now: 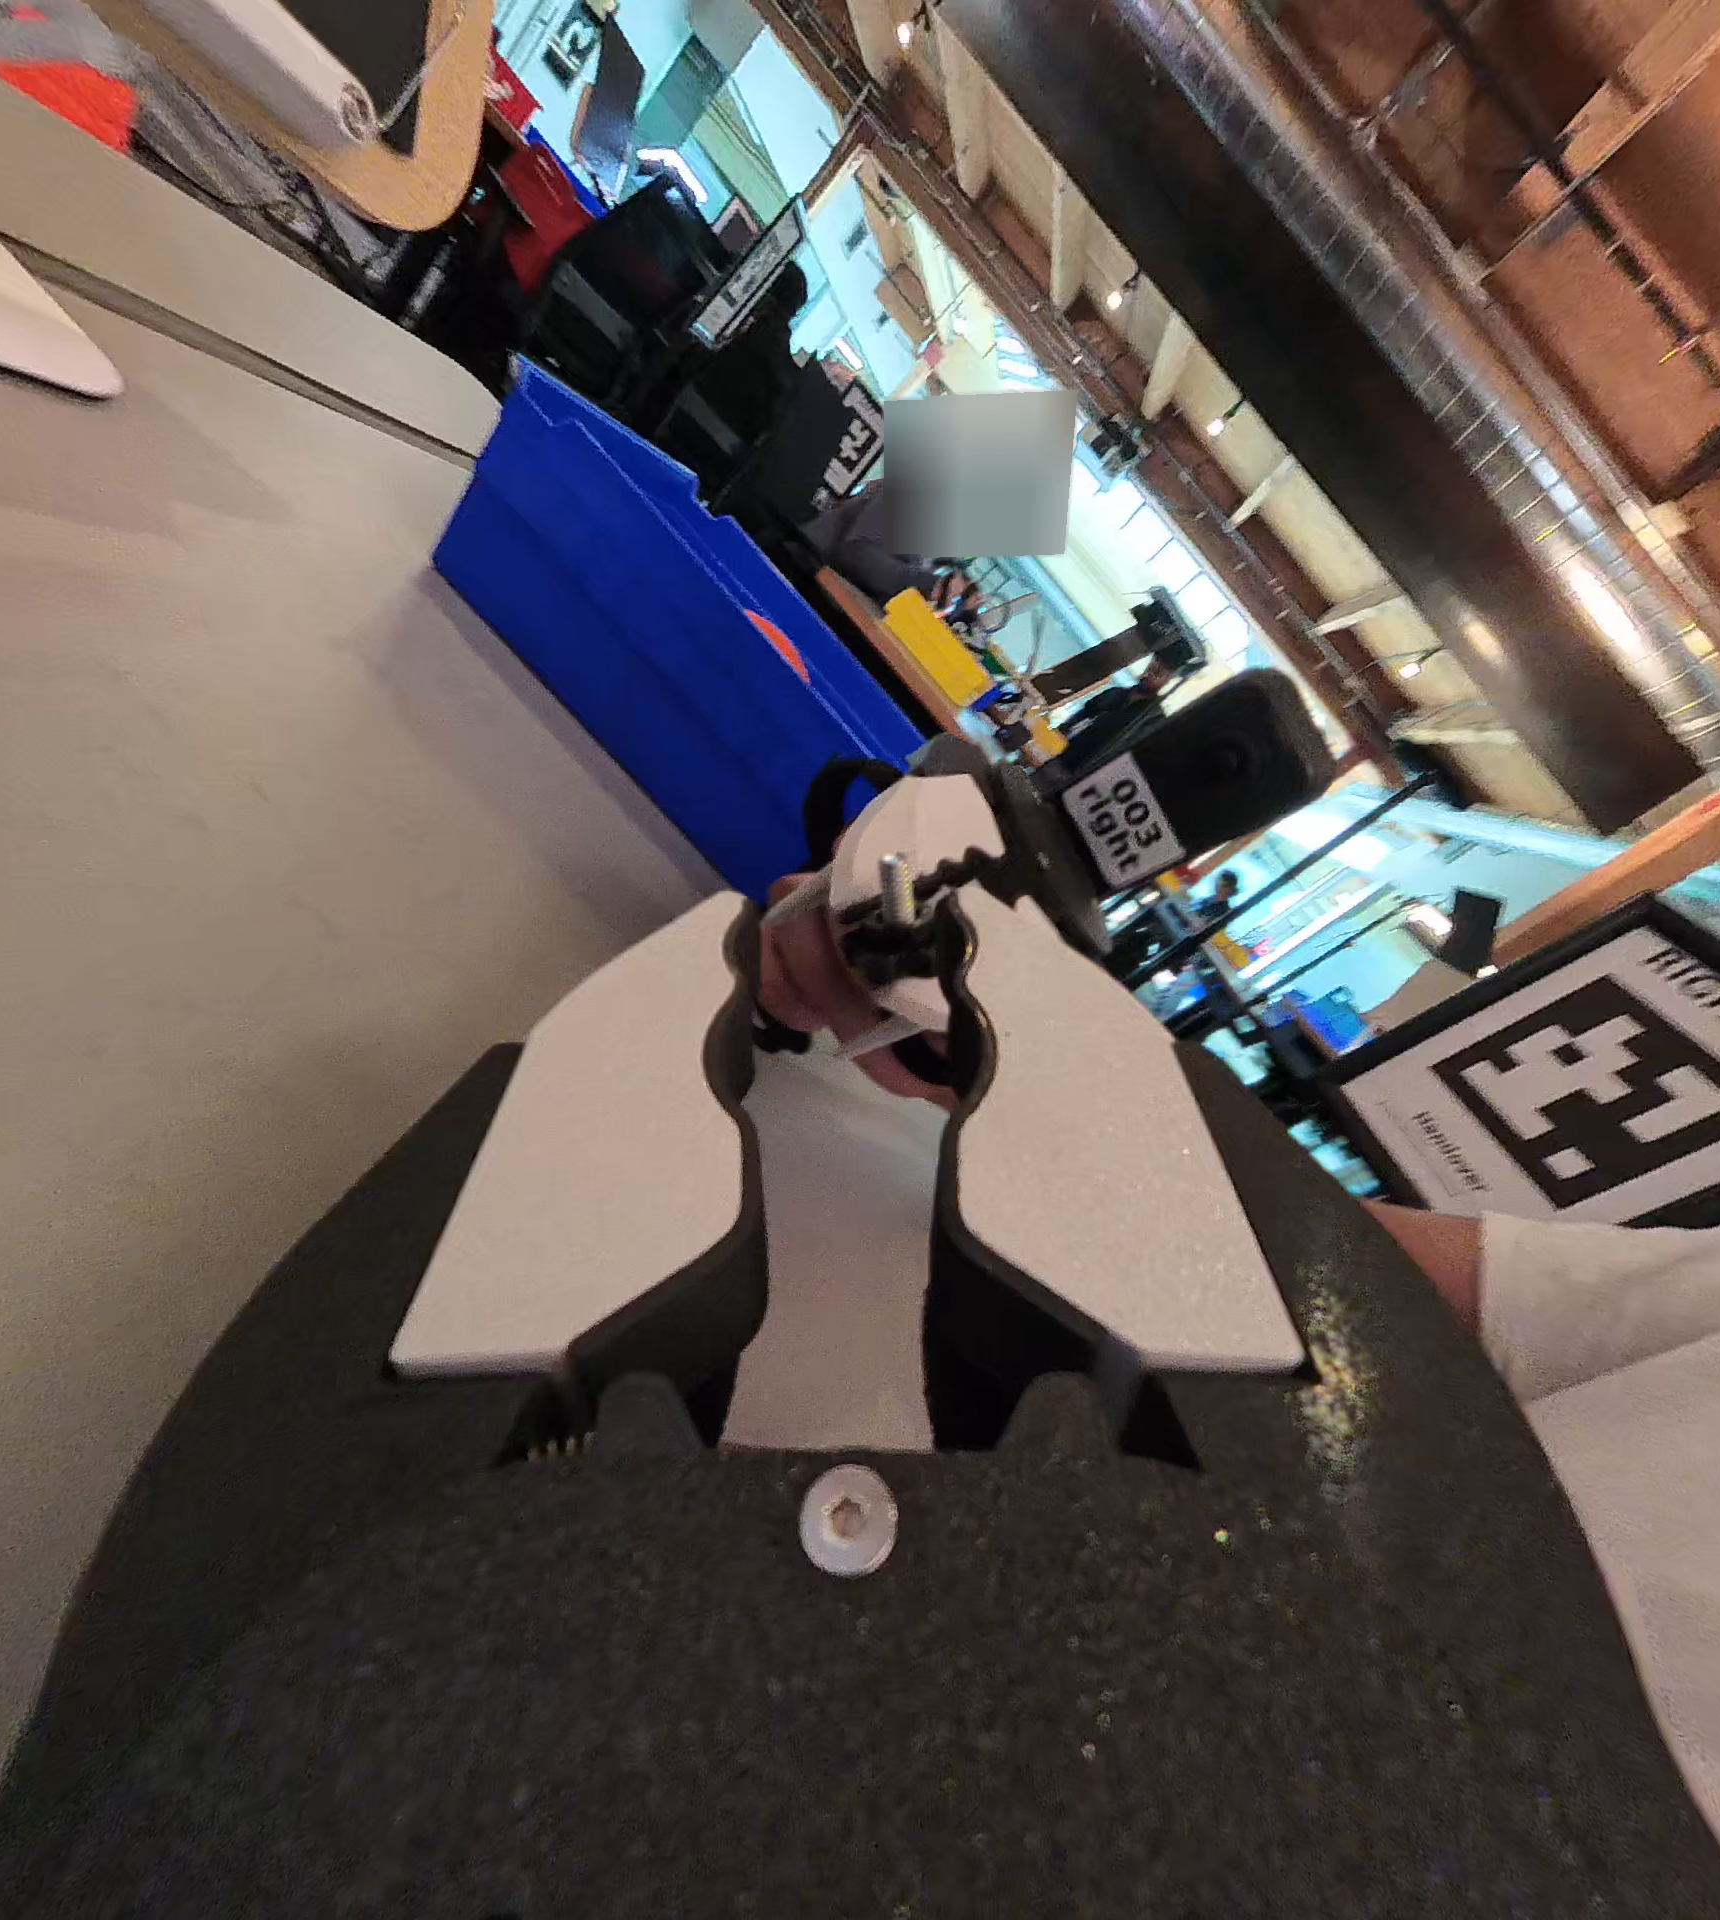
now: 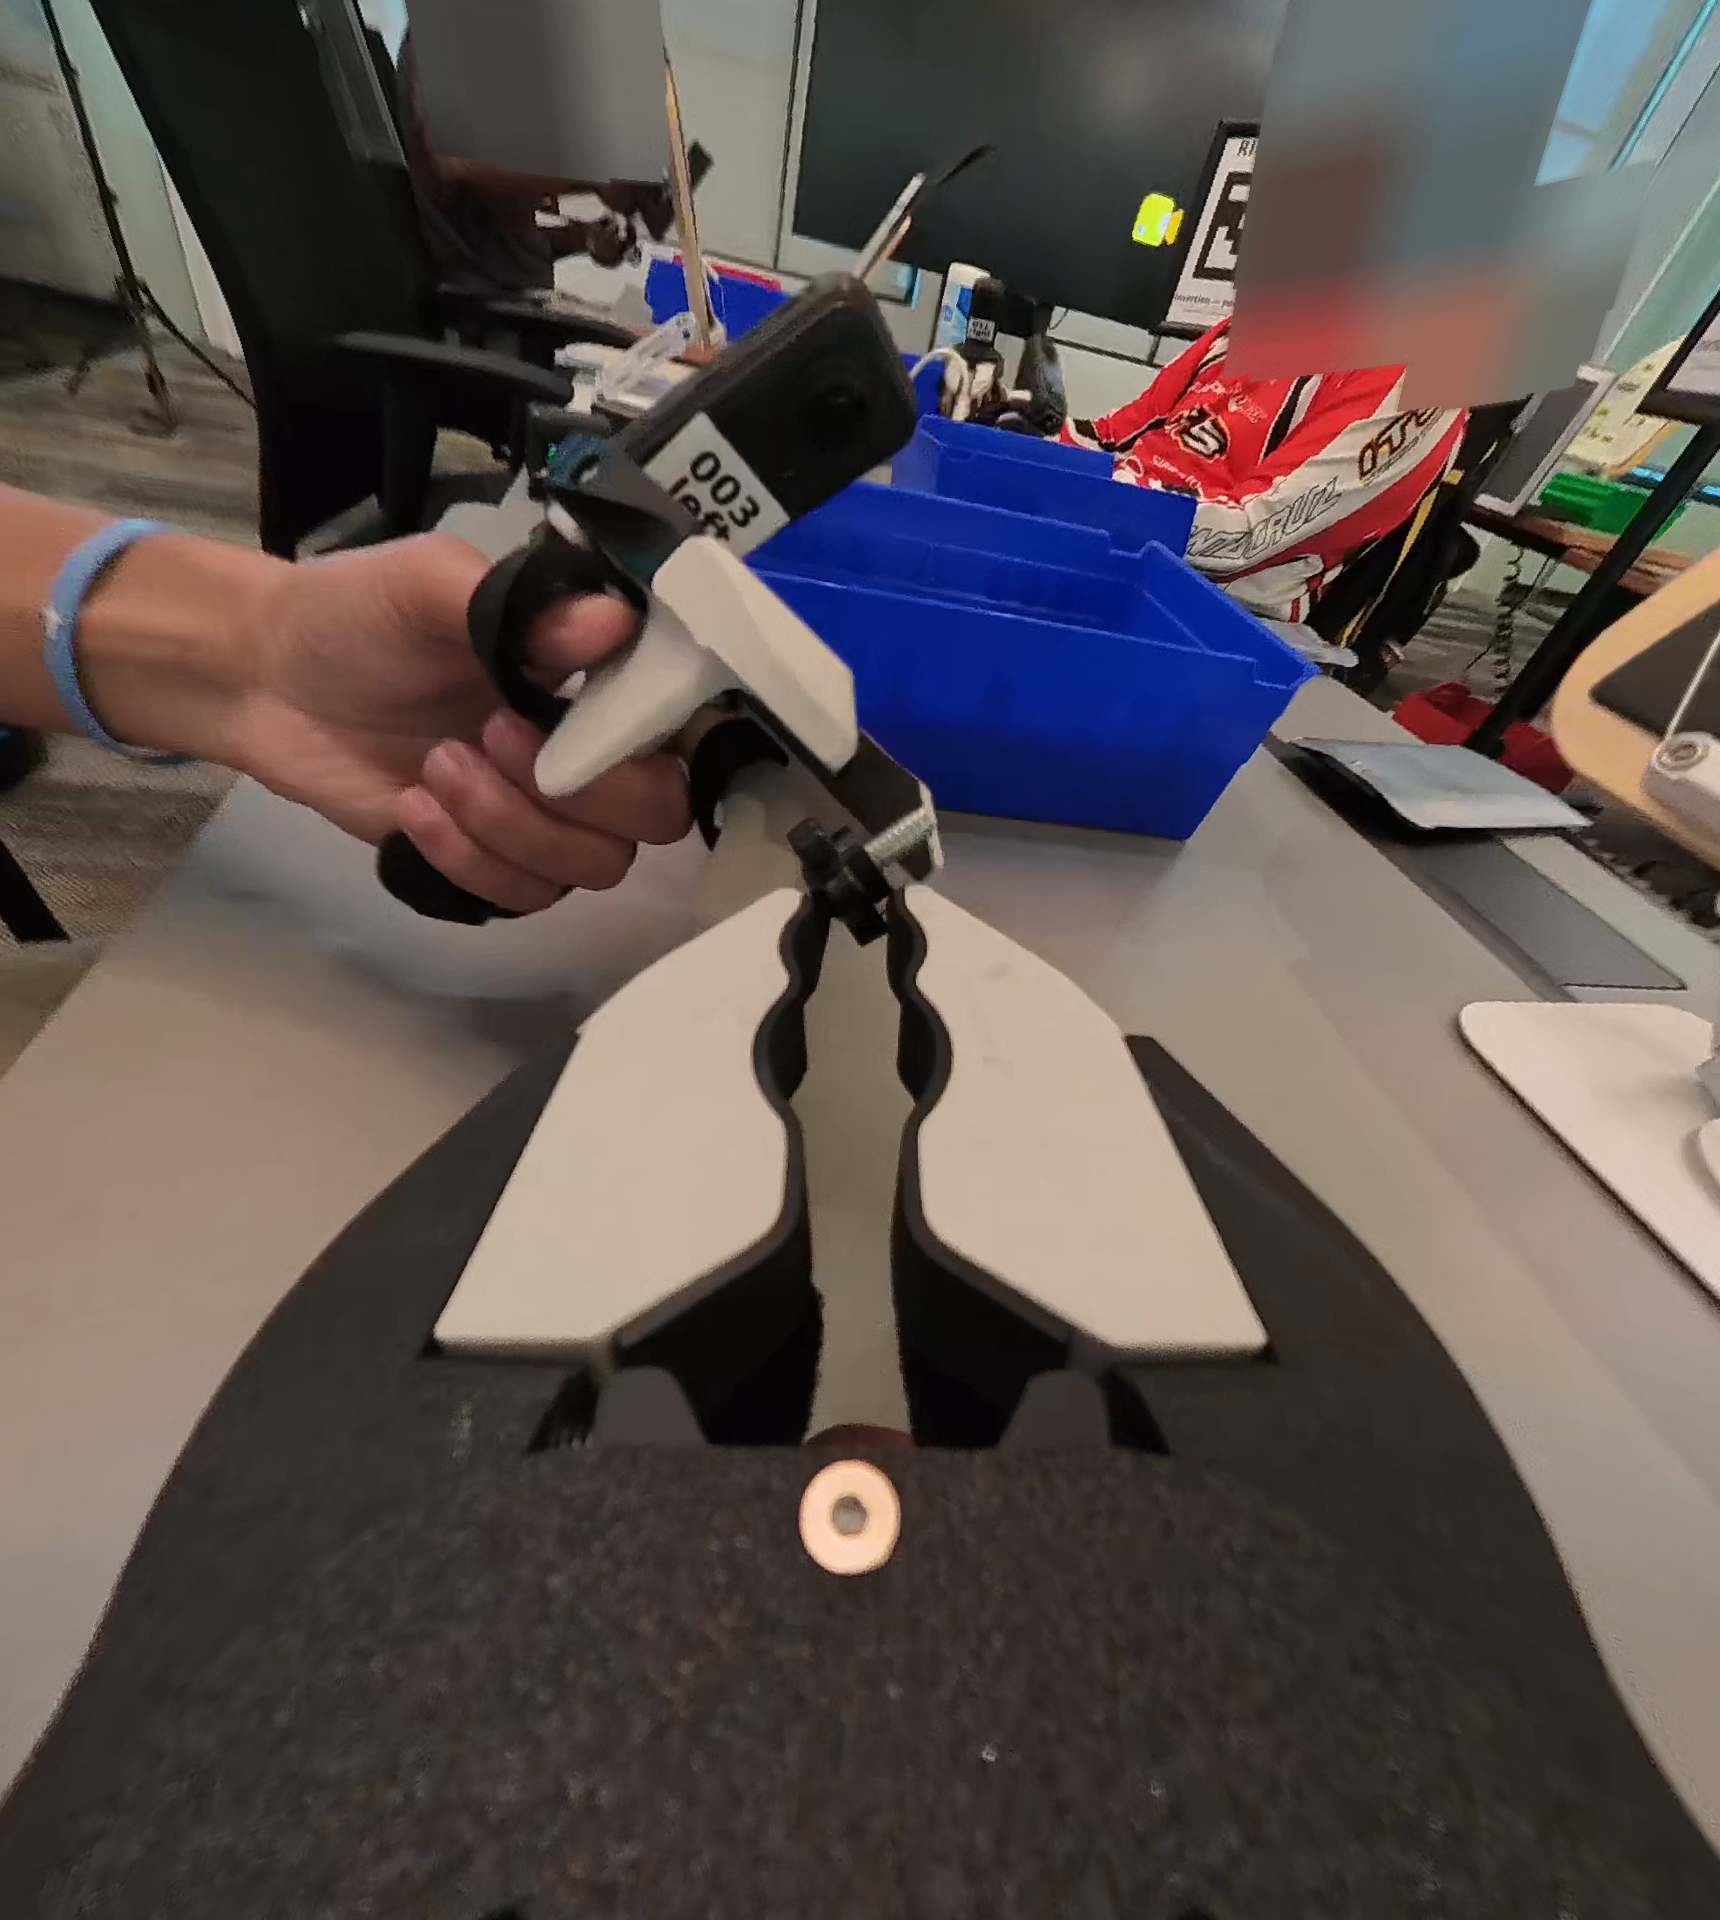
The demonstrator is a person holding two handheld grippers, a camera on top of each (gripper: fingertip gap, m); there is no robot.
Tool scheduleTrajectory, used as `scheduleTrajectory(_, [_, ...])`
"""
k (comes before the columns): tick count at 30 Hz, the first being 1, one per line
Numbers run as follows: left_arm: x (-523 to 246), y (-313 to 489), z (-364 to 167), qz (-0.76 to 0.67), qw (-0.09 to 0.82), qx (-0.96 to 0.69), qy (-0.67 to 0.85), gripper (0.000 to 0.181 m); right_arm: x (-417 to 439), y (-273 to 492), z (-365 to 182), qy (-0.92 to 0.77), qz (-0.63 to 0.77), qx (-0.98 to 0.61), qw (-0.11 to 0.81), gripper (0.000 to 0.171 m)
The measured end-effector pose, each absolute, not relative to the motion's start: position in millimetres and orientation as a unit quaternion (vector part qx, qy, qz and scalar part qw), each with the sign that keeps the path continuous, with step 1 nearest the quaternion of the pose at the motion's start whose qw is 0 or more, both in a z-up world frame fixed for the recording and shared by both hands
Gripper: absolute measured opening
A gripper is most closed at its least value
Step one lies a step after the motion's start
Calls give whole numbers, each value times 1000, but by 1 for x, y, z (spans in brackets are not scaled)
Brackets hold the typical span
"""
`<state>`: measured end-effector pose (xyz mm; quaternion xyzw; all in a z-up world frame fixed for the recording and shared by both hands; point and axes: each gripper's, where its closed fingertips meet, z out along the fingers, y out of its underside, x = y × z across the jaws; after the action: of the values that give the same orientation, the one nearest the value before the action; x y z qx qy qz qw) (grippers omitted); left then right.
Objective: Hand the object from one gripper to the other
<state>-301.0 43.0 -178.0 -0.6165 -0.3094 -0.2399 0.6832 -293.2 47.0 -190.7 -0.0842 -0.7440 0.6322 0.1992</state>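
Observation:
The object is a small bolt with a black knob point(image 2: 840, 883) and a silver threaded shaft point(image 2: 903, 831). My right gripper point(image 2: 851, 914) is shut on the knob at its fingertips. In the left wrist view the knob point(image 1: 897, 951) sits between the tips of my left gripper point(image 1: 851, 935), with the shaft point(image 1: 892, 873) pointing up. The left jaws stand wider than the knob, and a gap shows beside it. The right gripper point(image 1: 897, 831) faces me from beyond the bolt. The left gripper point(image 2: 877, 790), held in a hand, meets the bolt from the upper left.
A grey table point(image 2: 1251, 935) lies under both grippers. A blue bin point(image 2: 1022, 665) point(image 1: 627, 623) stands just behind the meeting point. A white base plate with a stand point(image 2: 1614, 1122) is at the right. A seated person in a red jersey point(image 2: 1282, 468) is behind the bin.

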Motion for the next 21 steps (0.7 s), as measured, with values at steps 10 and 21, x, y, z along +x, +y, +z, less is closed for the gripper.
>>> scheduleTrajectory(10, [-297, 41, -190, -46, 654, -733, -182, 38, -292, 54, -178, -678, 697, -215, -88, 12])
scheduleTrajectory(21, [-264, 56, -185, 70, 643, -762, -36, 53, -249, 39, -185, -572, 615, -245, -485, 12])
